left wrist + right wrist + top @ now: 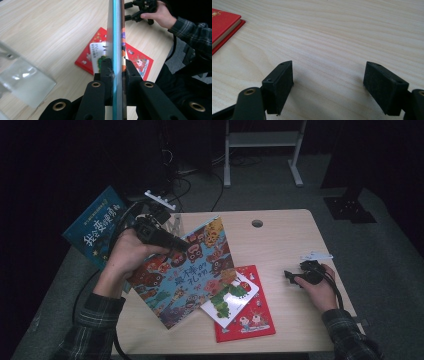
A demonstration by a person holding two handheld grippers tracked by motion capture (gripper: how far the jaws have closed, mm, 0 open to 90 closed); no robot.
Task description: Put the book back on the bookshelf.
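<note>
From above, my left gripper (pixel 172 241) sits at the left of the table (pixel 280 240), clamped on the upper edge of a colourful picture book (pixel 192 275) that I hold lifted and tilted, its lower corner near the table's near edge. Just right of it a white caterpillar book (pixel 231 299) lies on top of a red book (pixel 252 312), both flat on the wood. A blue book (pixel 95 227) stands out past the table's far left corner. My right gripper (pixel 292 275) rests low on the right side, well apart from the books. Along my left jaws, the picture book (pixel 117 37) shows edge-on, pinched tight between both pads, with the red book (pixel 140 62) on the table beyond it. Along my right jaws, the pads stand wide apart with bare wood between them, and the red book (pixel 223 25) lies off at the far left.
</note>
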